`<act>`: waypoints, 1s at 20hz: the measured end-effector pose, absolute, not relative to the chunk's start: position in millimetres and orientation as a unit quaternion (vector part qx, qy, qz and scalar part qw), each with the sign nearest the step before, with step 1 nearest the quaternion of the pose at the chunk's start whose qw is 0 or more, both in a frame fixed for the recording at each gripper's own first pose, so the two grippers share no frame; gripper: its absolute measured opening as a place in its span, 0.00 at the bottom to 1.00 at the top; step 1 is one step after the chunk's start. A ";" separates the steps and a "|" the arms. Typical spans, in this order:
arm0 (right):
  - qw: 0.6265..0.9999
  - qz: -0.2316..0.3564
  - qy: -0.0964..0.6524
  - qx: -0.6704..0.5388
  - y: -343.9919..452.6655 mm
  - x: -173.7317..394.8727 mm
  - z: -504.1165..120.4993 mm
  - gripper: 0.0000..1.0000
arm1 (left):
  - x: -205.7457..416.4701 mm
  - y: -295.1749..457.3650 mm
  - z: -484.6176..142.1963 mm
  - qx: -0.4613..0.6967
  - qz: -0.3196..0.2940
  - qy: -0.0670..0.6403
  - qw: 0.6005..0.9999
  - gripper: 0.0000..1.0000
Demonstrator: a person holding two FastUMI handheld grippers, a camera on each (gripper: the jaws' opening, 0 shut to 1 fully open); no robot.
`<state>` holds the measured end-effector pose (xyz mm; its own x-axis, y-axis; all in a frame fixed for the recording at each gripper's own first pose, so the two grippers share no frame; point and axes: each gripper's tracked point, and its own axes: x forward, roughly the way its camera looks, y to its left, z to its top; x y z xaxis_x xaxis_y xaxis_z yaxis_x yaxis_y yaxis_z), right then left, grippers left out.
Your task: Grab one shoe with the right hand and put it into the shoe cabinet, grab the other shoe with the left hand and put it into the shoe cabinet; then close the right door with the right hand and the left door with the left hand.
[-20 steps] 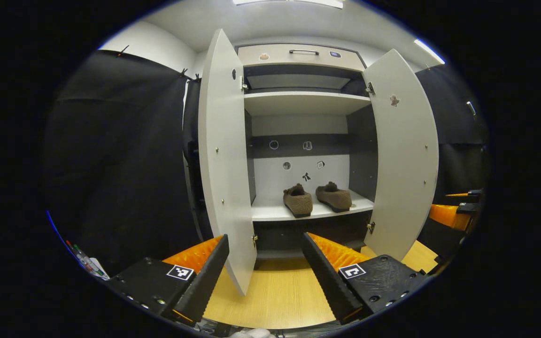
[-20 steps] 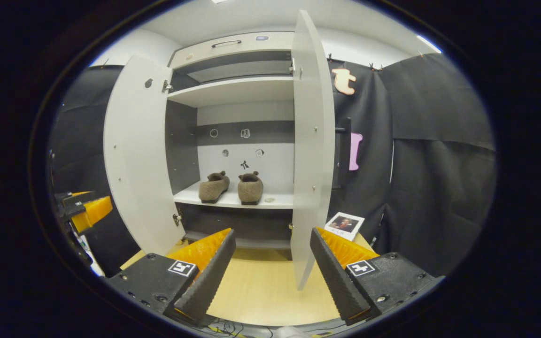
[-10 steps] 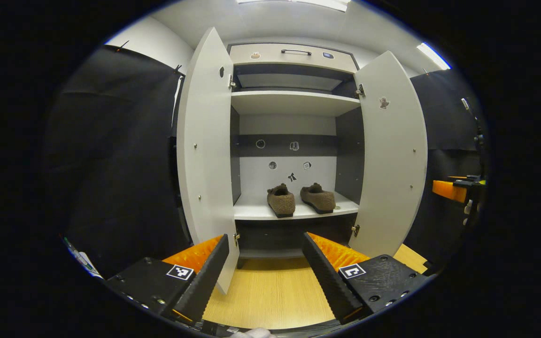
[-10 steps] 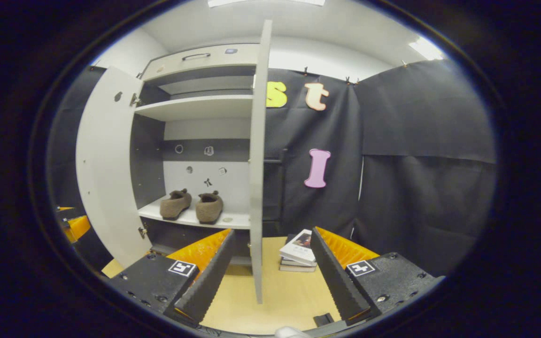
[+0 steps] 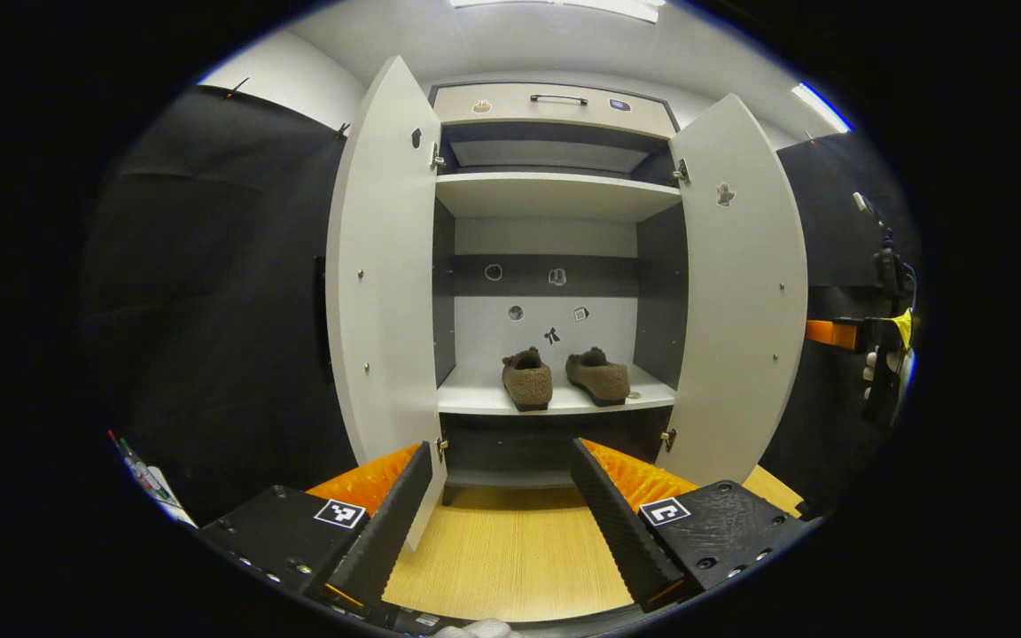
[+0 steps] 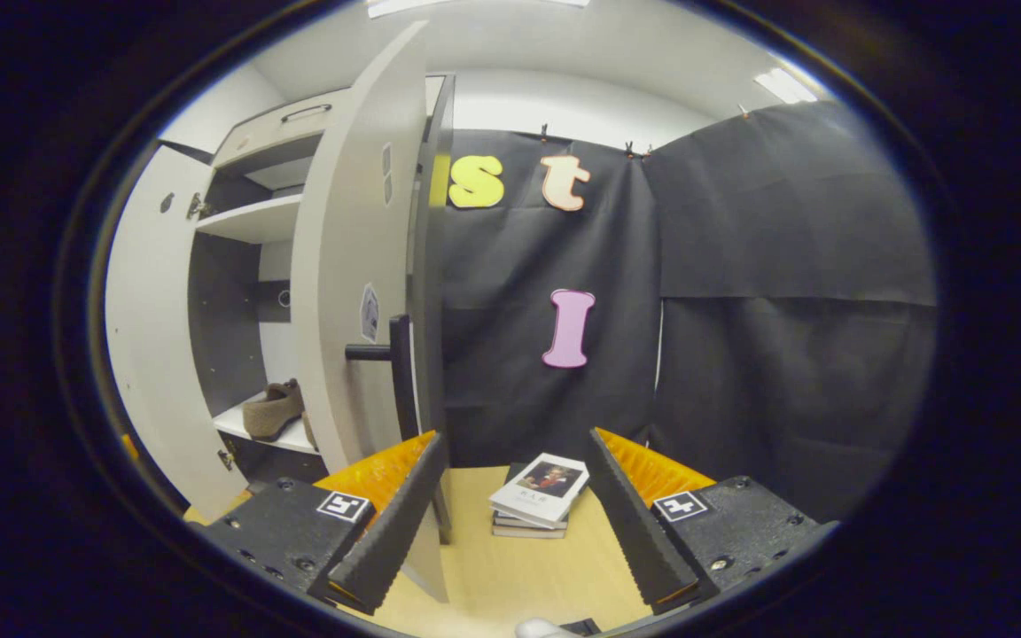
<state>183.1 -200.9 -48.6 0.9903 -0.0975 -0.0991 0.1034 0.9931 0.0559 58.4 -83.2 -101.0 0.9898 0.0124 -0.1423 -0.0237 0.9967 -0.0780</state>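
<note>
The shoe cabinet [image 5: 555, 190] fills the centre of my left gripper view, both doors swung wide. The left door [image 5: 382, 266] stands in the left-centre of that frame and the right door [image 5: 741, 283] in the right-centre. In my right gripper view the right door [image 6: 355, 266] curves up through the left-centre, seen from its outer face, with its dark handle [image 6: 391, 354] sticking out just above my left finger.

The two shoes [image 5: 564, 379] sit side by side on the lower shelf [image 5: 475, 400], middle of the left gripper view, so I judge the loading done and only the doors left. One shoe [image 6: 273, 410] peeks past the door edge at the left of the right gripper view.

A small stack of books [image 6: 539, 496] lies on the wooden floor [image 5: 510, 549], lower centre of the right gripper view, between my fingers' lines.

My left gripper [image 5: 502, 518] is spread wide and holds nothing, at the bottom of its frame. My right gripper [image 6: 515, 523] is likewise spread and empty.

What worries me: the right door's free edge sits very near my right gripper's left finger. If I push with the finger tip instead of a flat side, it could slip off the curved panel or snag on the handle. A hard swing could slam the door and bounce it back open. The left door's lower corner is also close to my left gripper, so moving early could knock it.
</note>
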 end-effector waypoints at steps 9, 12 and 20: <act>0.999 -0.009 0.048 -0.007 -180.9 192.1 -42.9 0.87 | 62.3 -94.7 -114.1 -0.051 0.020 0.085 0.995 0.96; 0.999 -0.007 0.053 0.009 -175.4 190.4 -45.7 0.94 | 64.8 -89.7 -111.8 -0.045 0.023 0.084 0.995 0.96; 0.997 0.044 0.055 0.009 -115.8 188.6 -45.7 0.94 | 60.2 -72.7 -106.3 -0.039 0.031 0.079 0.996 0.96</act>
<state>188.6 -115.8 -45.7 0.9901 0.0885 -0.1087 -0.0867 0.9960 0.0218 60.2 -72.7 -106.3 0.9855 0.0547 -0.1605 -0.0670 0.9951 -0.0722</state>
